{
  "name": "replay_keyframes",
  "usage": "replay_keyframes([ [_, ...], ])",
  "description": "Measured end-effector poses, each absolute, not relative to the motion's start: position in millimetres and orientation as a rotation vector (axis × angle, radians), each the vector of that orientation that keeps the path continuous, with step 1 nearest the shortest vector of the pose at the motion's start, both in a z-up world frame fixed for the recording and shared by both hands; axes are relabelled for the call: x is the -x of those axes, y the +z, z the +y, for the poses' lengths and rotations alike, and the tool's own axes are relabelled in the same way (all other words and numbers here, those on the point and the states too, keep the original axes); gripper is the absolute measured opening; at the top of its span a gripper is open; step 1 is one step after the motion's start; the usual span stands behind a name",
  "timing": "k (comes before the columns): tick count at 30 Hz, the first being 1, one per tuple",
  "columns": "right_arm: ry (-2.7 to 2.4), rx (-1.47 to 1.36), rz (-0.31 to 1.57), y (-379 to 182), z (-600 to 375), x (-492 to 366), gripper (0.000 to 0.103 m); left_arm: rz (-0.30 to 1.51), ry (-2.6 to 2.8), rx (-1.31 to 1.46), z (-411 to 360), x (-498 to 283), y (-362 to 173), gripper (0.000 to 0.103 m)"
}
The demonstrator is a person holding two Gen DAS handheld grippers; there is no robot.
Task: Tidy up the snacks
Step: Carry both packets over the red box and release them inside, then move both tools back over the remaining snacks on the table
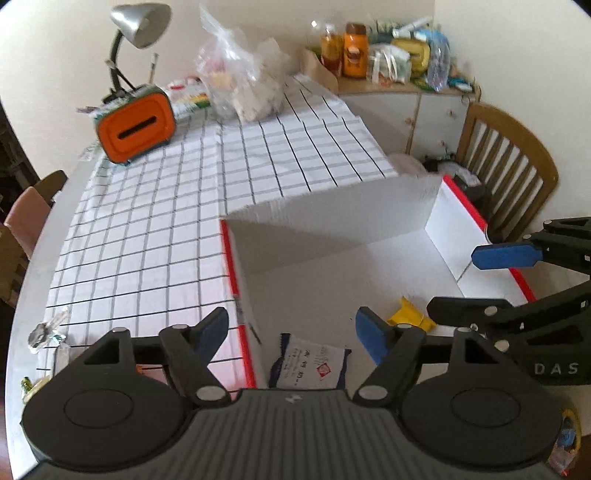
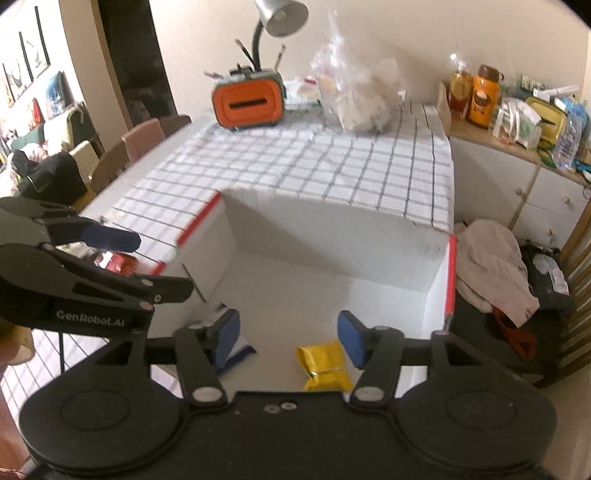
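We hold both grippers above a white box (image 1: 332, 266) with red edges that sits at the near end of a table, on a checked cloth (image 1: 184, 192). The left gripper (image 1: 291, 328) has its blue pads spread wide with nothing between them; below the gap a white snack packet (image 1: 314, 367) with blue ends and red print lies flat on the box floor, close to the left wall. The right gripper (image 2: 288, 334) is also spread and pinches nothing; under it a yellow snack packet (image 2: 325, 365), shiny and creased, with a crimped seam, lies on the box floor, apart from the white one, of which the right view catches only a blue-edged corner beside the left pad.

The left view shows the printed face of the white packet and only a scrap of the yellow one (image 1: 408, 315) behind the right pad, plus a wooden chair (image 1: 509, 166) past the box and a few small wrapped bits on the table edge at lower left. The right view alone shows a red packet (image 2: 114, 262) on the cloth outside the box's left wall, partly hidden by the left gripper, and crumpled cloth on the chair seat. Both views share an orange holder (image 1: 136, 127), a desk lamp (image 1: 140, 24), a clear plastic bag (image 1: 240, 81) and a cluttered sideboard (image 1: 406, 99)
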State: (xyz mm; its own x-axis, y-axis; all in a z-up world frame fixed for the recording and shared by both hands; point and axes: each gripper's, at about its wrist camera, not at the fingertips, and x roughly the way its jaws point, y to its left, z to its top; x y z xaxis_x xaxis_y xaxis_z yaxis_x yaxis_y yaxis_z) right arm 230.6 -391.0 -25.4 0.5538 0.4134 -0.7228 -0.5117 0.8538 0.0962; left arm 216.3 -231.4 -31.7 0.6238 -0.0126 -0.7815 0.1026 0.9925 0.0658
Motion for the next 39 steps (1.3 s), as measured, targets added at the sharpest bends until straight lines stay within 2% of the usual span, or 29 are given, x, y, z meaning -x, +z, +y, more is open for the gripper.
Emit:
replay_keyframes([
  [3,0.567,0.139,0.783,-15.1,-380.8,-221.5,0.070,0.864,-0.061,-0.089,-219.4,-206.8,-22.9,0.082],
  [9,0.596,0.144,0.739,-1.4,-355.2,-204.6,0.083,0.822,-0.052,-0.068,-189.6,-189.6,-13.6,0.084],
  [23,0.583,0.120,0.724,2.4,-273.3,-174.5,0.093,0.732,-0.080,-0.056,-95.5,-150.9,-6.2,0.088],
  [27,0.573,0.097,0.717,-0.7,-248.3,-167.8,0.103,0.734,-0.092,-0.028,-60.0,-143.7,-8.9,0.091],
  [39,0.543,0.103,0.776,-33.4,-171.1,-163.7,0.103,0.763,-0.019,-0.011,53.3,-135.9,-32.5,0.091],
])
